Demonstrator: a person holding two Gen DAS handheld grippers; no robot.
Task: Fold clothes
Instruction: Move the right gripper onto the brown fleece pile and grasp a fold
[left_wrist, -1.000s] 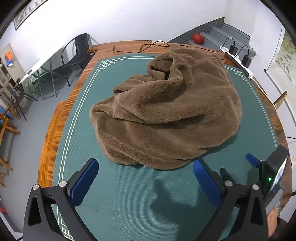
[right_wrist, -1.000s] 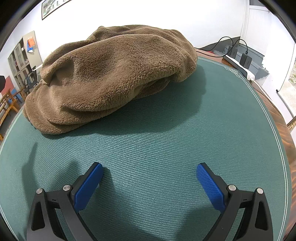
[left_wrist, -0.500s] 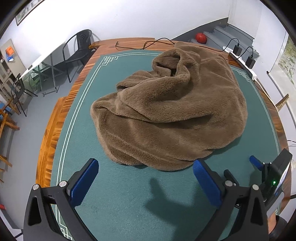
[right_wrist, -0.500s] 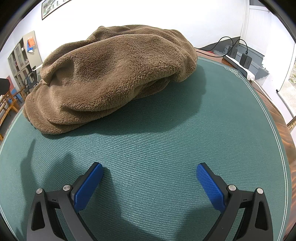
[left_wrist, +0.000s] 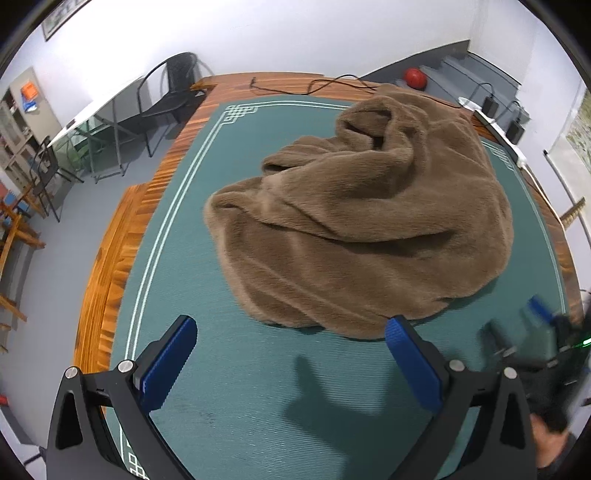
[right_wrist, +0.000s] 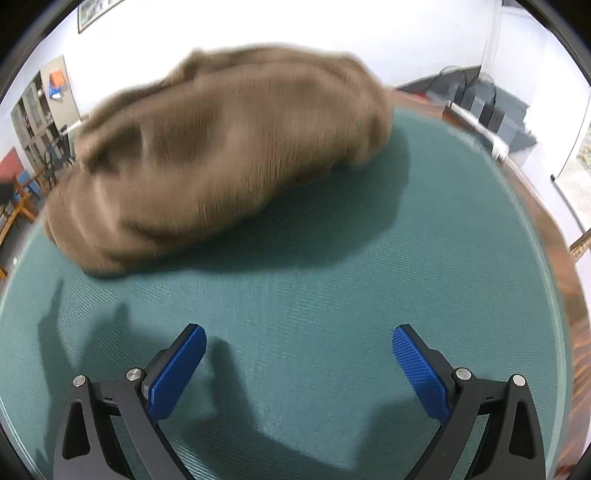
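Left wrist view: crumpled brown fleece garment (left_wrist: 362, 229) lies heaped on the green woven mat (left_wrist: 258, 398) that covers the wooden table (left_wrist: 118, 236), toward the far right part of the mat. Left gripper (left_wrist: 291, 354) hovers just short of the heap's near edge, its blue-padded fingers (left_wrist: 168, 365) spread wide with nothing between them; its shadow falls on the mat below. Right gripper (left_wrist: 532, 332) shows at the lower right edge of this view, blurred, near the garment's right hem. Right wrist view: the same garment (right_wrist: 229, 155) is a low mound ahead, smeared by motion blur; right gripper (right_wrist: 299, 362) sits low over bare mat (right_wrist: 332, 280), fingers (right_wrist: 419, 373) held wide apart and empty, clear of the fabric. Background: black metal chair (left_wrist: 170, 96) beyond the table's far left corner, black cable (left_wrist: 317, 83) along the far edge, white power strip (left_wrist: 498, 133) at the right edge, red ball (left_wrist: 413, 76) on grey steps.
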